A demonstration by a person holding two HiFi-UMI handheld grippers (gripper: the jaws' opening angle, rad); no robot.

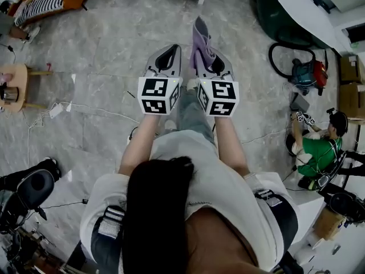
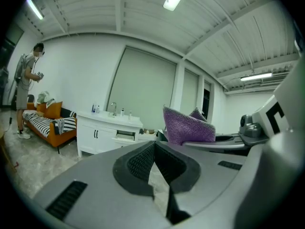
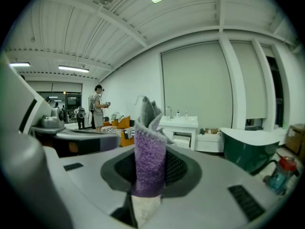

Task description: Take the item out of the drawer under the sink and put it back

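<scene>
1. Cloth (image 3: 148, 166), purple and folded, stands upright between the jaws of the right gripper (image 3: 149, 150). It is in the air in front of the person, well apart from the sink.
2. Right jaws are clamped on the cloth's lower part. Its upper part sticks out past their tips.
3. From the head view the cloth (image 1: 201, 43) pokes forward out of the right gripper (image 1: 205, 55), over the floor (image 1: 102, 50).
4. Left gripper (image 2: 153, 145) is just beside the right one. Its jaws are closed tip to tip with nothing between them.
5. From the left gripper view the cloth (image 2: 188, 125) shows to the right, above the other gripper's body.
6. Both grippers point forward and slightly down, side by side, their marker cubes (image 1: 158, 95) nearest the person.
7. Ahead by the far wall stands a white vanity (image 2: 102, 130) with a faucet (image 2: 113, 108) on top. One drawer (image 2: 125, 136) on its right side stands pulled out a little.
8. Left of the vanity is an orange sofa (image 2: 47, 120) with a striped cover, and a person (image 2: 26, 87) stands by it.
9. Right of the vanity is a dark green tub (image 3: 248, 149).
10. A red vacuum (image 1: 308, 73) lies on the floor to the right, near a person in green (image 1: 316, 150).
</scene>
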